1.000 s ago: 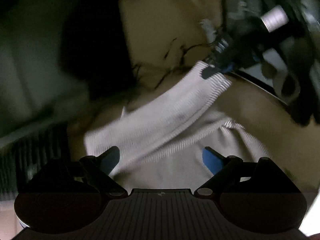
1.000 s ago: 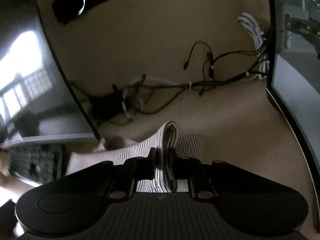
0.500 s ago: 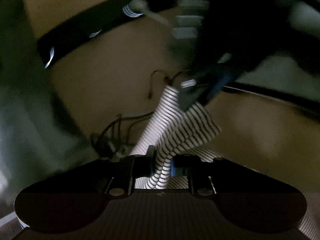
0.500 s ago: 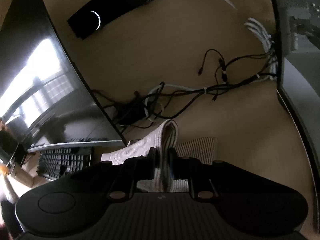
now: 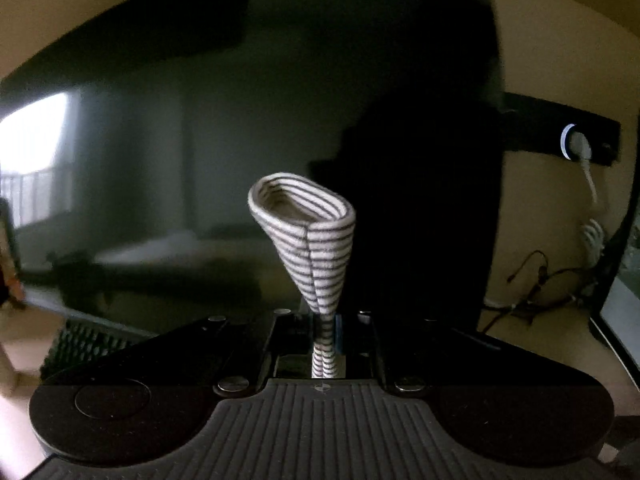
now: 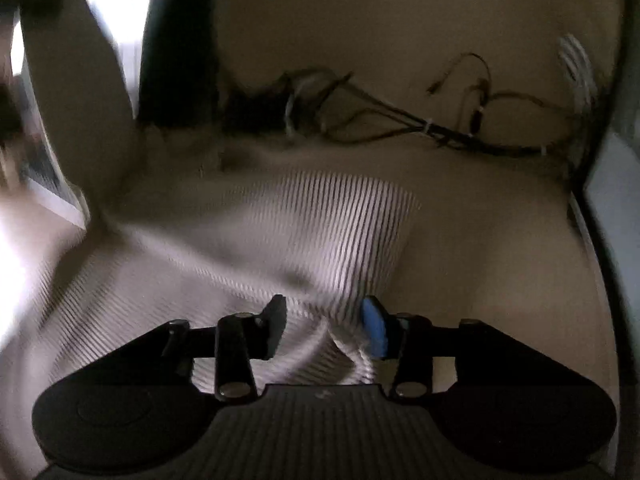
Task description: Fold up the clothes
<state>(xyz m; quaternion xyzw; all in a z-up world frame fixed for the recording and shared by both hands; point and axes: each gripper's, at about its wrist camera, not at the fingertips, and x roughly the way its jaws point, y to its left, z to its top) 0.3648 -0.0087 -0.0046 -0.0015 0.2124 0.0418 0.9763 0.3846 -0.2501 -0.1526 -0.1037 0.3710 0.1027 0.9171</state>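
Raised left hand-held gripper (image 5: 325, 334) pinching striped sleeve (image 5: 310, 236), apparently upright

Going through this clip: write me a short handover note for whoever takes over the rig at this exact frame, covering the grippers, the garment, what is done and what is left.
Left gripper: jaws shut on a bunched fold of the white knit garment with thin dark stripes, which stands up in a loop above the jaws.
Right gripper: jaws opening; striped fabric lies between them, but the pads are not pressing it.
Garment: most of it is spread on the tan tabletop ahead of the right gripper, with the tangle of dark cables behind it.
Done: one edge gathered and lifted.
Left: probably carry that edge over, lay it flat, finish the fold.
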